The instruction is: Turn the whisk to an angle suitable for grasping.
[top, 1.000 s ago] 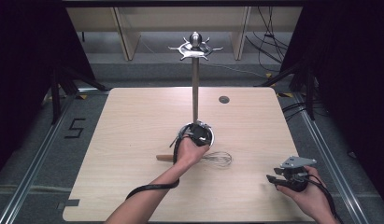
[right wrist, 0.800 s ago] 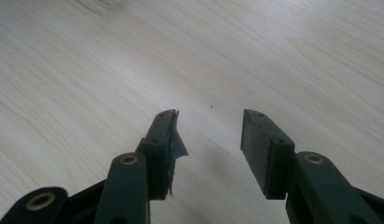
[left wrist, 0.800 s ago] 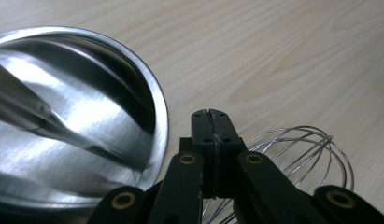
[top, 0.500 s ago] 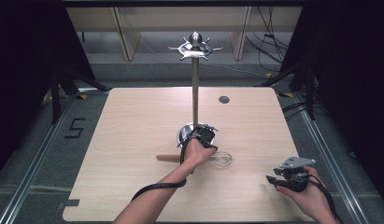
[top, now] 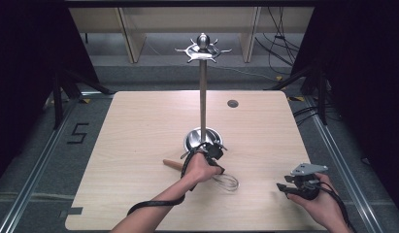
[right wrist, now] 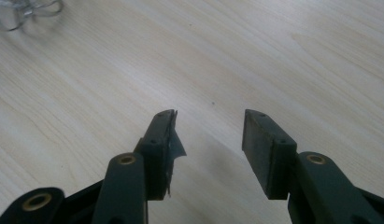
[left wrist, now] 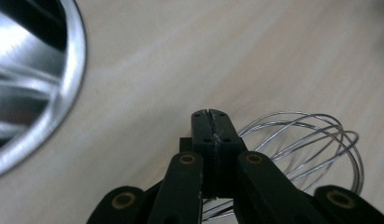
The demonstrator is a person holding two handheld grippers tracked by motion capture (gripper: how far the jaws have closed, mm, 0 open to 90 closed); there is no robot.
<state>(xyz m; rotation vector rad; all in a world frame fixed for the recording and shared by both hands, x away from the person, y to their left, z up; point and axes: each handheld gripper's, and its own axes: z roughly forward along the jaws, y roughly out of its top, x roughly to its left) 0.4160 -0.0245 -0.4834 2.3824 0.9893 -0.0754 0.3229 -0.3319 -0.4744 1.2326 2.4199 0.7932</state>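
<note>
While dealing with the whisk, note its place first: flat on the table, near the front edge, wire head toward the right, wooden handle pointing left, just in front of the stand's steel base dish.

Left gripper directly over the whisk, between wire head and base dish. Seen along its own jaws in the left gripper view, left gripper pressed fully together, pads flush at the tips, nothing visible between them; wire loops lying beneath and beyond, rim of the dish close at the left.

Right gripper well apart at the table's right front, parted wide and empty over bare wood in the right gripper view, a corner of the wire head far off at top left.

Probable step, judged from the layout: picking up the whisk for 1 of the hooks at the top of the stand.

To do it well:
1. Spread the left jaws before descending.
2. Close across the firm neck or the handle, not across the springy wires.
3. Lift clear of the dish rim to avoid knocking the stand.
4. Keep the right gripper free to steady the pole if needed.
</note>
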